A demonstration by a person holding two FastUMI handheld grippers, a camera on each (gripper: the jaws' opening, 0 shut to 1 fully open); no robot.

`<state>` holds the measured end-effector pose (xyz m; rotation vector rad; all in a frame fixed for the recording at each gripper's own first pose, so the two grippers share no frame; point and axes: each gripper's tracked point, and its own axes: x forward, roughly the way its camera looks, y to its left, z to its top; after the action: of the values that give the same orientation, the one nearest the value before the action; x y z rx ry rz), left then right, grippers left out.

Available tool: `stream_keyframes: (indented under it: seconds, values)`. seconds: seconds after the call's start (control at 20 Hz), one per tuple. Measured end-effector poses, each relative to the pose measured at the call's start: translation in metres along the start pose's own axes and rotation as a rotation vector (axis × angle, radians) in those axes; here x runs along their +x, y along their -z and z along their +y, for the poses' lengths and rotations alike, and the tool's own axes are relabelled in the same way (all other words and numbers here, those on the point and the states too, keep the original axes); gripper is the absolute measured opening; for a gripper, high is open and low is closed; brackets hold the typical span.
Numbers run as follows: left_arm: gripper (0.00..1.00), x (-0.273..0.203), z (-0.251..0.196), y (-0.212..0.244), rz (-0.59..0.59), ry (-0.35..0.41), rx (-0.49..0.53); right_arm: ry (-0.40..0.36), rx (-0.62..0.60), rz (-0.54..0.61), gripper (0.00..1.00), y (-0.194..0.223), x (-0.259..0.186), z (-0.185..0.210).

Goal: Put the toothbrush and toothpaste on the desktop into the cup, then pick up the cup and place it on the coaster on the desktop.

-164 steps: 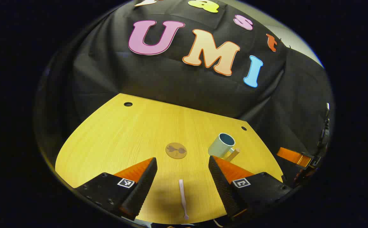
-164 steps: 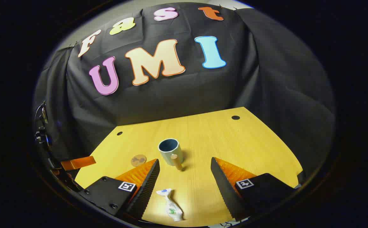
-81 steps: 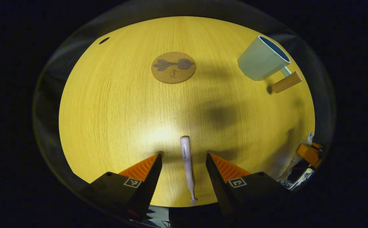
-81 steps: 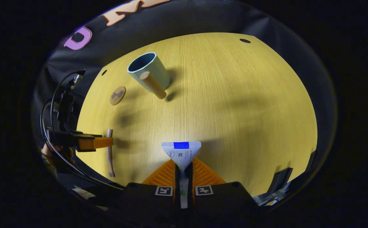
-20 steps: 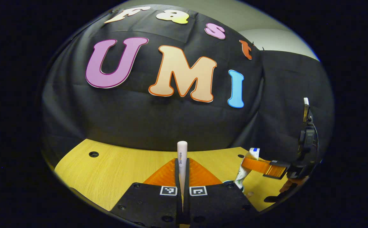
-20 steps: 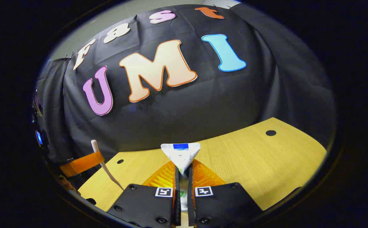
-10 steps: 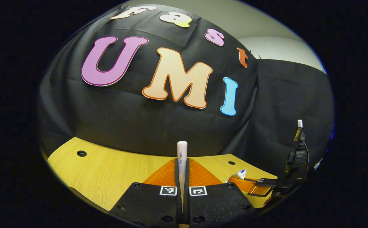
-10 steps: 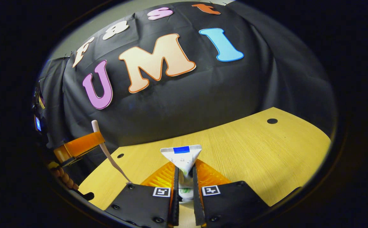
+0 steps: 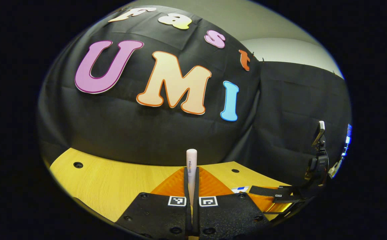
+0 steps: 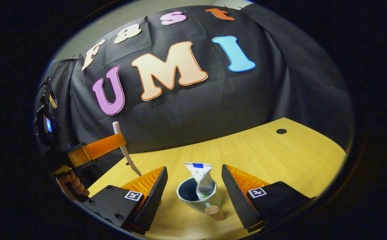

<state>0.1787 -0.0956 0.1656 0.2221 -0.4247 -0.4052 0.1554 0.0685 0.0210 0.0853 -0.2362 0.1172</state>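
Toothpaste [image 10: 202, 180] stands tilted in the cup [image 10: 198, 196], crimped flat end up, lower end down inside the rim. Right gripper [image 10: 193, 186] hangs just above and near of the cup, fingers spread wide apart and level, one on each side of the cup, touching neither cup nor tube. Cup sits on the bench [image 10: 263, 156] with its wooden handle [image 10: 214, 212] pointing toward the near edge.

Left gripper [image 9: 191, 186] is held roughly level above the bench [image 9: 113, 180], fingers pressed together on the toothbrush [image 9: 191, 166], whose blunt handle end sticks up past the fingertips; brush head hidden between the fingers. Seen from the right gripper view, the left gripper [image 10: 113, 141] sits off to the left, raised over the bench's left far corner, with the toothbrush [image 10: 125, 150] slanting down through it, thin end lowest and clear of the bench. A hand [image 10: 71, 183] wraps its grip below.

Left gripper view adds the right gripper [image 9: 273, 193] low at the right, with a bit of the toothpaste end [image 9: 240, 189] just left of it; cup itself not made out there.

Bench to the right of the cup lies bare out to a cable hole [image 10: 281, 131] by the far right edge. Black cloth wall [image 10: 213, 100] closes off the far side.
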Motion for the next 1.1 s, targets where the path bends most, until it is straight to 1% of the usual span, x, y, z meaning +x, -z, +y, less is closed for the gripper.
stream_keyframes:
  seconds: [0.05,0.15,0.2,0.25,0.35,0.5,0.65,0.75,0.85,0.9,0.95,1.0,1.1]
  values:
    - [0.00,0.002,-0.006,-0.002,-0.007,0.012,0.008,0.017,-0.009,-0.004,0.98,-0.004,-0.007,-0.006]
    - [0.00,0.010,-0.019,-0.007,-0.019,0.040,0.012,0.054,-0.026,-0.011,0.98,-0.010,-0.021,-0.020]
    - [0.00,0.016,-0.026,-0.007,-0.022,0.058,0.005,0.073,-0.032,-0.012,0.94,-0.011,-0.028,-0.028]
    - [0.00,0.023,-0.035,-0.004,-0.024,0.077,-0.003,0.090,-0.037,-0.012,0.98,-0.013,-0.036,-0.035]
    - [0.00,0.035,-0.053,0.003,-0.015,0.118,-0.022,0.136,-0.052,-0.011,0.98,-0.014,-0.050,-0.053]
    - [0.00,0.046,-0.072,0.016,0.004,0.165,-0.038,0.177,-0.053,-0.006,0.98,-0.013,-0.067,-0.069]
    - [0.00,0.051,-0.075,0.042,0.057,0.173,0.000,0.201,-0.051,0.004,0.98,-0.010,-0.081,-0.081]
    - [0.00,0.050,-0.078,0.051,0.071,0.186,-0.001,0.211,-0.053,0.008,0.98,-0.008,-0.087,-0.084]
    - [0.01,0.048,-0.077,0.061,0.088,0.177,-0.004,0.217,-0.056,0.012,0.98,-0.006,-0.095,-0.086]
    - [0.02,0.044,-0.075,0.066,0.100,0.167,-0.009,0.218,-0.057,0.017,0.94,-0.006,-0.097,-0.086]
    - [0.03,0.039,-0.075,0.071,0.108,0.170,-0.025,0.216,-0.058,0.023,0.98,-0.004,-0.099,-0.086]
    - [0.05,0.035,-0.075,0.076,0.121,0.171,-0.043,0.215,-0.060,0.027,0.98,-0.003,-0.100,-0.086]
    - [0.05,0.028,-0.072,0.081,0.136,0.160,-0.078,0.210,-0.066,0.031,0.98,-0.002,-0.102,-0.086]
